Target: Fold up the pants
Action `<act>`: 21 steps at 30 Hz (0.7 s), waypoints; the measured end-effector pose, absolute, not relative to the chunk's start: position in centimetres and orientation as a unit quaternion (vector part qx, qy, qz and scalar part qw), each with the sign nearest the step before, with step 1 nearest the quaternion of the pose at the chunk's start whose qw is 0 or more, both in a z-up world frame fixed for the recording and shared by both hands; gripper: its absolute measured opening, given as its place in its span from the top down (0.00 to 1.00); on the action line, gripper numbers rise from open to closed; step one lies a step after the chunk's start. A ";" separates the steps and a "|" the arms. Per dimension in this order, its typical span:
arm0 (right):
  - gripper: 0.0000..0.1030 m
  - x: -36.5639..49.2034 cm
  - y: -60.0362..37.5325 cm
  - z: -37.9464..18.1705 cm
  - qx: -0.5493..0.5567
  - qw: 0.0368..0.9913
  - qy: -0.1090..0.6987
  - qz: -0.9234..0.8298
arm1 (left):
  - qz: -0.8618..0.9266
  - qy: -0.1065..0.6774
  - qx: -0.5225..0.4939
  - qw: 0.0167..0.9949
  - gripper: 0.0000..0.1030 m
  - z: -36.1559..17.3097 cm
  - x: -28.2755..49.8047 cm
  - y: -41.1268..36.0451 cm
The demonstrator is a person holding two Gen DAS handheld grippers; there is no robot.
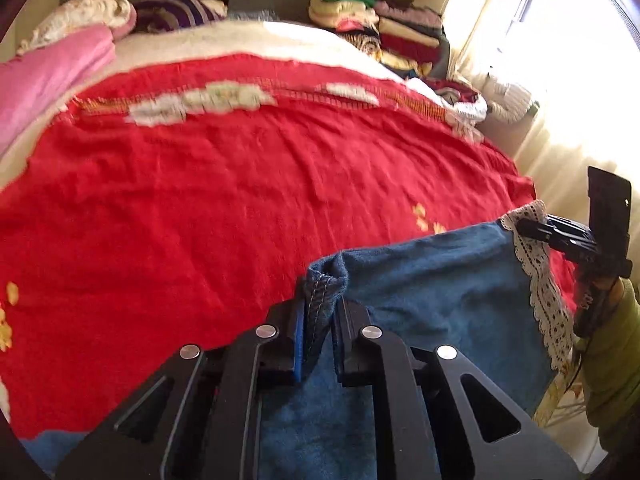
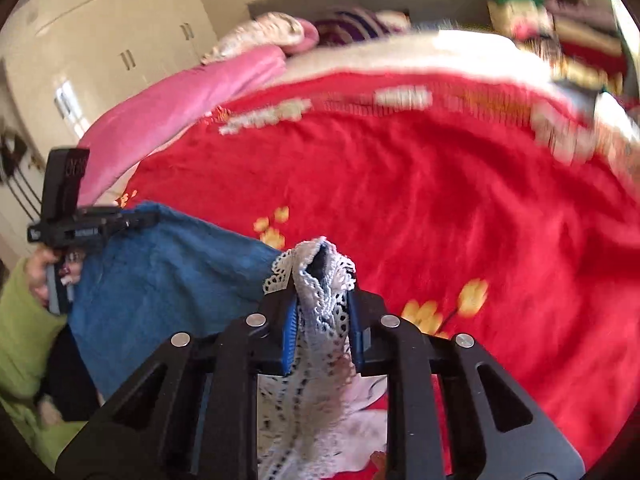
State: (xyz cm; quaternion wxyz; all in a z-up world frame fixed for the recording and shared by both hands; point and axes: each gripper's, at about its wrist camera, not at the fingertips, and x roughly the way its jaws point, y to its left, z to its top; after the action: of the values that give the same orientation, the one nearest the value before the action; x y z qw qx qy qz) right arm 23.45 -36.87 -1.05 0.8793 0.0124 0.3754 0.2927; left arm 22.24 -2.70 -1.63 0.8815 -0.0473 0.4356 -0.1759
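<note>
Both tongs are clamped on the blue pants (image 1: 432,292), which hang stretched between them above the bed. Seen from the left wrist camera, the left tongs (image 1: 320,320) have their fingers drawn in close on a bunched, stitched edge of the denim, with a blue pad (image 1: 298,344) on the left finger pressed against the cloth; the fabric pokes up past the fingertips and drops away below them. At the right edge of that same view, the right tongs (image 1: 532,229) bite the far corner of the pants right at the white lace trim (image 1: 544,280). From the right wrist camera, the right tongs (image 2: 322,312) are narrowed to the thickness of the gathered lace trim (image 2: 320,308), blue pads on both sides touching it, and the lace spills down between the fingers. The left tongs (image 2: 136,220) appear at the left of this view, gripping the opposite corner of the pants (image 2: 168,272). Under the garment lies a red bedspread (image 1: 240,200) with yellow flowers, a pink blanket (image 1: 48,80) along its far left side, and folded clothes stacked (image 1: 384,28) at the far right corner of the bed.
</note>
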 end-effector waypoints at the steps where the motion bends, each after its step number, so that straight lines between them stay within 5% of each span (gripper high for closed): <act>1: 0.86 23.7 -36.8 -0.5 0.006 0.883 0.368 0.291 | -0.174 0.434 -0.040 0.883 0.90 -1.2 22.6 -2.8; 11: 0.82 28.0 -34.9 -4.0 -0.089 0.875 0.405 0.251 | -0.135 0.459 -0.020 0.878 0.90 -4.5 25.3 -3.4; 16: 0.67 27.9 -35.6 -5.1 -0.072 0.882 0.404 0.230 | -0.142 0.457 -0.041 0.877 0.85 -5.3 25.1 -2.6; 21: 0.55 27.5 -37.2 -4.0 -0.041 0.889 0.409 0.203 | -0.112 0.436 -0.029 0.892 0.55 -3.8 23.5 -1.6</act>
State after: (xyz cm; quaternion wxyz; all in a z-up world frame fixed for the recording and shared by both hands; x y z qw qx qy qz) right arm 27.49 -37.17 -4.00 0.8888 -0.0407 0.4090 0.2028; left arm 23.52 -1.55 -3.78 0.8924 -0.0286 0.4361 -0.1124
